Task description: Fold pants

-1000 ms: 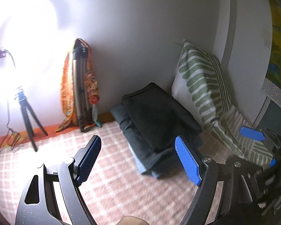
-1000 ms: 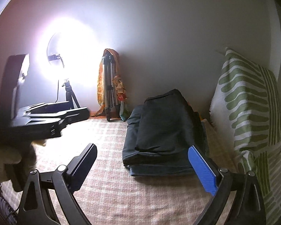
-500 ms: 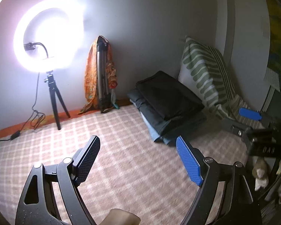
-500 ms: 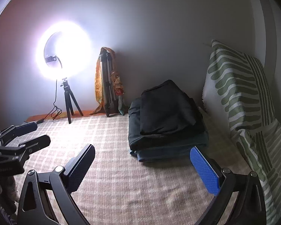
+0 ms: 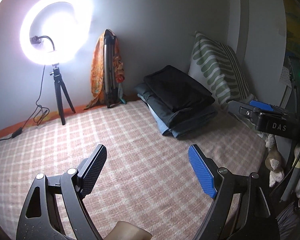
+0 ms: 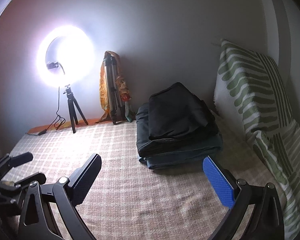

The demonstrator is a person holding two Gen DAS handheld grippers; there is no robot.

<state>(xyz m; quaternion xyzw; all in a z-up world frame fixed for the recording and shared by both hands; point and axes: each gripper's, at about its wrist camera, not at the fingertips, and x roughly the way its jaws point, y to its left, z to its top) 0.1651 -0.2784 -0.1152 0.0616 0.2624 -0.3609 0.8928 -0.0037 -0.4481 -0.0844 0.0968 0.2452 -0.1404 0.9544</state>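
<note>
**Inspector:** State of the tongs?

**Assistant:** Left tongs (image 5: pixel 148 170): fingers wide apart, nothing between them, held above the checked bed cover (image 5: pixel 130 140). Right tongs (image 6: pixel 152 178): likewise spread and empty.

**Inspector:** Location of the pants?

**Assistant:** A stack of folded pants (image 6: pixel 176 124) lies on the bed at the far side, close to the wall and just beside a green-striped pillow (image 6: pixel 256 92). A black pair is on top, darker pairs under it, with what looks like blue denim at the bottom. No loose, unfolded pair is visible in either view.

**Inspector:** Bearing from each tool?

**Assistant:** From the left tongs the stack (image 5: pixel 178 100) lies ahead and to the right, well apart. From the right tongs it lies ahead, slightly right of centre. The right tongs appear the nearer. The stack's long axis runs roughly away from the cameras toward the wall, its folded edge facing the tongs.

**Inspector:** Judgement on progress?

**Assistant:** Every garment in view appears folded and stacked; either the work is finished or another pair lies out of frame.

**Inspector:** Legible markings?

**Assistant:** "DAS" in white on the body of the right tool, seen at the right edge of the left view. Nothing else readable. A ring light (image 5: pixel 56 28) glares at the back wall.
</note>
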